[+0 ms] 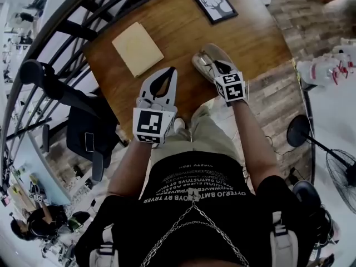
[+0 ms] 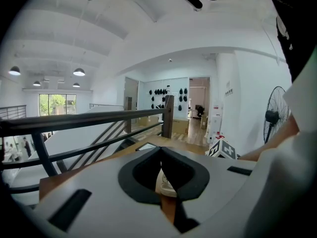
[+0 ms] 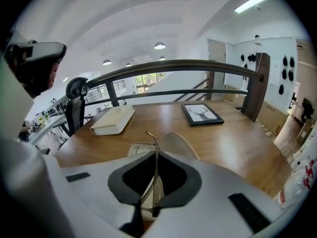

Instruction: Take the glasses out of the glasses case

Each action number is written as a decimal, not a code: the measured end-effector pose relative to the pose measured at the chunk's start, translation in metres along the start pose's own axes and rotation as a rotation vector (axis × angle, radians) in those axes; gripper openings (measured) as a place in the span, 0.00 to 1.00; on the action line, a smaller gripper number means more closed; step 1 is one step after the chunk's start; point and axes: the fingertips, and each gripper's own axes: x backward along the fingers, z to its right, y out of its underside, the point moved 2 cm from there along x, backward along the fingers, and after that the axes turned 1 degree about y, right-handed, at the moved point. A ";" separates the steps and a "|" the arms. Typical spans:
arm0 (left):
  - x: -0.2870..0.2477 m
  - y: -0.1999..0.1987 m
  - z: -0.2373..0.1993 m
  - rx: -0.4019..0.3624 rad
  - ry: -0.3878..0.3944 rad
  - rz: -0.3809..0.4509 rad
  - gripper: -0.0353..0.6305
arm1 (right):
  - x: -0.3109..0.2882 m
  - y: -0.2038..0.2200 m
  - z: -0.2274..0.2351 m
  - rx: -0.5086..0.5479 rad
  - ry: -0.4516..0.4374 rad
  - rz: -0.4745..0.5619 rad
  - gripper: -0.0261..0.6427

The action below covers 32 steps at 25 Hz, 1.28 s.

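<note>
Wooden desk (image 1: 183, 32) fills the upper middle of the head view, with a pale book (image 1: 137, 48) and a framed deer picture (image 1: 214, 4) on it. Right of centre lies the open glasses case (image 1: 207, 55). The right gripper (image 3: 157, 155) is over it, jaws clamped on the glasses (image 3: 155, 144), whose thin metal arm stands up between them. The left gripper (image 2: 161, 150), at centre left, has its jaws together and holds nothing.
</note>
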 end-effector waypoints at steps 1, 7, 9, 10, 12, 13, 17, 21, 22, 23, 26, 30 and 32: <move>0.003 -0.001 -0.001 -0.003 0.001 0.005 0.09 | 0.002 -0.002 -0.001 -0.002 0.004 0.005 0.08; 0.016 -0.013 -0.006 -0.005 0.000 0.028 0.09 | 0.021 -0.014 -0.005 0.005 0.018 0.034 0.08; 0.020 -0.016 -0.007 -0.006 0.004 0.038 0.09 | 0.028 -0.019 -0.007 0.009 0.023 0.044 0.08; 0.022 -0.018 -0.007 -0.007 0.006 0.041 0.09 | 0.032 -0.022 -0.008 0.010 0.025 0.050 0.08; 0.024 -0.021 -0.006 -0.008 0.009 0.049 0.09 | 0.041 -0.027 -0.010 0.012 0.029 0.064 0.08; 0.025 -0.022 -0.005 -0.007 0.010 0.053 0.09 | 0.046 -0.029 -0.011 0.013 0.030 0.071 0.08; 0.027 -0.029 -0.001 -0.007 0.018 0.075 0.09 | 0.067 -0.042 -0.017 0.038 0.029 0.103 0.08; 0.029 -0.033 -0.001 -0.009 0.023 0.089 0.09 | 0.090 -0.060 -0.027 0.060 0.028 0.152 0.08; 0.029 -0.035 -0.002 -0.009 0.023 0.092 0.09 | 0.097 -0.065 -0.030 0.063 0.026 0.166 0.08; 0.030 -0.037 -0.002 -0.009 0.024 0.095 0.09 | 0.103 -0.070 -0.033 0.066 0.025 0.181 0.08; 0.029 -0.042 -0.002 -0.011 0.030 0.109 0.09 | 0.123 -0.085 -0.042 0.076 0.021 0.226 0.08; 0.030 -0.047 0.004 -0.010 0.036 0.114 0.09 | 0.147 -0.101 -0.053 0.080 0.006 0.275 0.08; 0.030 -0.048 0.006 -0.009 0.042 0.114 0.09 | 0.158 -0.109 -0.056 0.083 0.003 0.299 0.08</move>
